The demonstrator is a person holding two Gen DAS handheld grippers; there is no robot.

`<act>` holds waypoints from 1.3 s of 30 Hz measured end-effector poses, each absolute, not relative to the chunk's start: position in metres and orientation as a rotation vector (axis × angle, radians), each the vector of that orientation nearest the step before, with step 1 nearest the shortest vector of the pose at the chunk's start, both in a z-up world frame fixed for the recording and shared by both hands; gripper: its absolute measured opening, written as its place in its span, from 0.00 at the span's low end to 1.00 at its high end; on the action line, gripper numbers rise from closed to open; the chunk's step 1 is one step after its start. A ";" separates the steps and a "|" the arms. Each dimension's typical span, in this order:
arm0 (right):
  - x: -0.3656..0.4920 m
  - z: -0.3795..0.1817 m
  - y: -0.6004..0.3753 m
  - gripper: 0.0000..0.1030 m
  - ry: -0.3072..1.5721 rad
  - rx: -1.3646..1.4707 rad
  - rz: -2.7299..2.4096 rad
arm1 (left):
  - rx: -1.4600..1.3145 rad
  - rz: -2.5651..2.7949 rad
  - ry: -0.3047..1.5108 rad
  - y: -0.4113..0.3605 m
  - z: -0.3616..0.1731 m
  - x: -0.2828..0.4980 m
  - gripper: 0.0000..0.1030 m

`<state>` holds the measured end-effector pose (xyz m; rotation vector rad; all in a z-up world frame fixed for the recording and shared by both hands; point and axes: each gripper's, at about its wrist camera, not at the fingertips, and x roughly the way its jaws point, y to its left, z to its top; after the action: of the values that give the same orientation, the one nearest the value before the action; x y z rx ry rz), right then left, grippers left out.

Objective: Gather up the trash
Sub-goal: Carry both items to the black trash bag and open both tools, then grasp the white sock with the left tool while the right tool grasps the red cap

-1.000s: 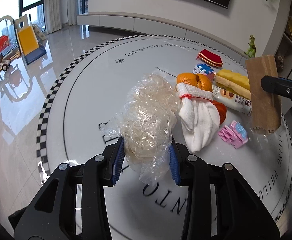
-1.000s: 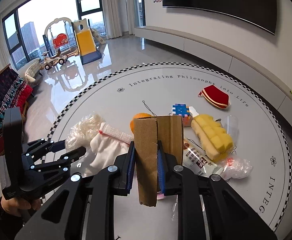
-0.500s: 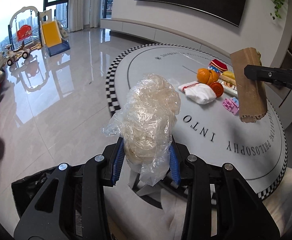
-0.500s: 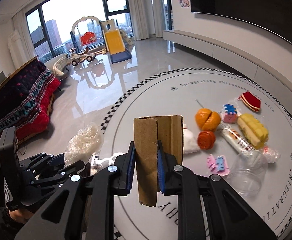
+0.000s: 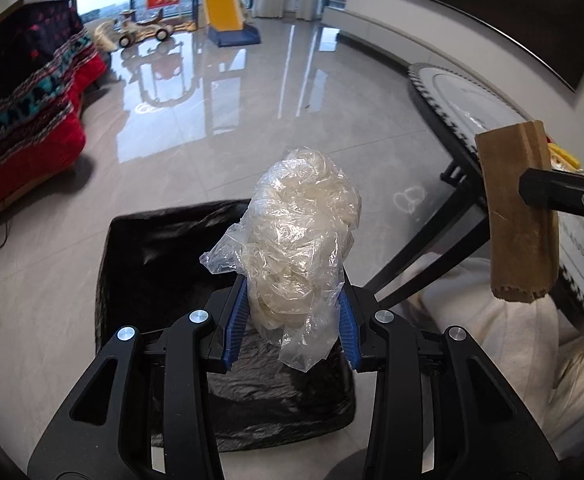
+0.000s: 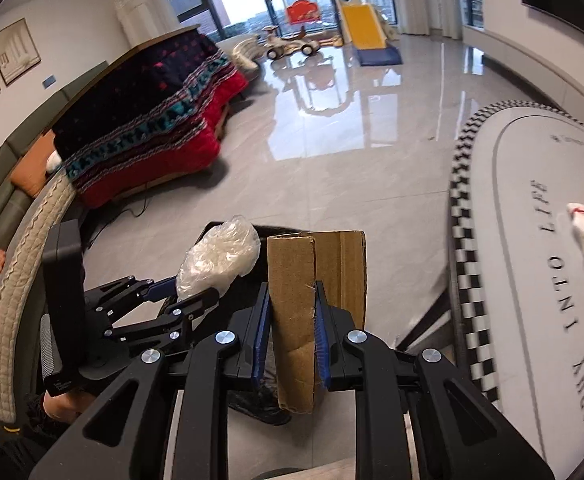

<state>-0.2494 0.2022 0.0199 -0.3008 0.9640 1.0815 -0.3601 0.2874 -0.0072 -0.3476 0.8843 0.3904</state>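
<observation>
My left claw point(image 5: 292, 320) is clamped on the plastic wad point(image 5: 300, 240), right above the black bin bag point(image 5: 163, 264) so it can drop straight in. My right claw point(image 6: 289, 340) is pinching the cardboard point(image 6: 312, 280) beside it, edge-on, clear of the table point(image 6: 532, 240).

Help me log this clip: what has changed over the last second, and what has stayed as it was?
Both grippers swung away from the round table toward the floor: the left gripper now holds its crumpled plastic wrap over the black trash bag, with the right gripper and its cardboard piece alongside. Both grips stayed clamped; nothing was let go.
</observation>
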 end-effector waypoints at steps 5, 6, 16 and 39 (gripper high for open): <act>-0.281 -0.002 0.242 0.21 1.051 -0.338 1.175 | -0.414 0.490 0.914 0.318 -0.027 -0.392 0.39; -0.286 -0.007 0.250 0.23 1.074 -0.346 1.188 | -0.423 0.515 0.914 0.323 -0.029 -0.396 0.42; -0.296 -0.015 0.253 0.57 1.062 -0.373 1.172 | -0.462 0.667 0.890 0.343 -0.035 -0.427 0.94; -0.140 0.065 0.054 0.61 0.788 -0.097 0.704 | -0.184 0.234 0.829 0.214 0.039 -0.229 0.94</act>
<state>-0.1403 0.0544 0.0650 -0.0968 0.7876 0.7043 -0.2290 0.2138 0.0392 -0.1836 0.8288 0.2337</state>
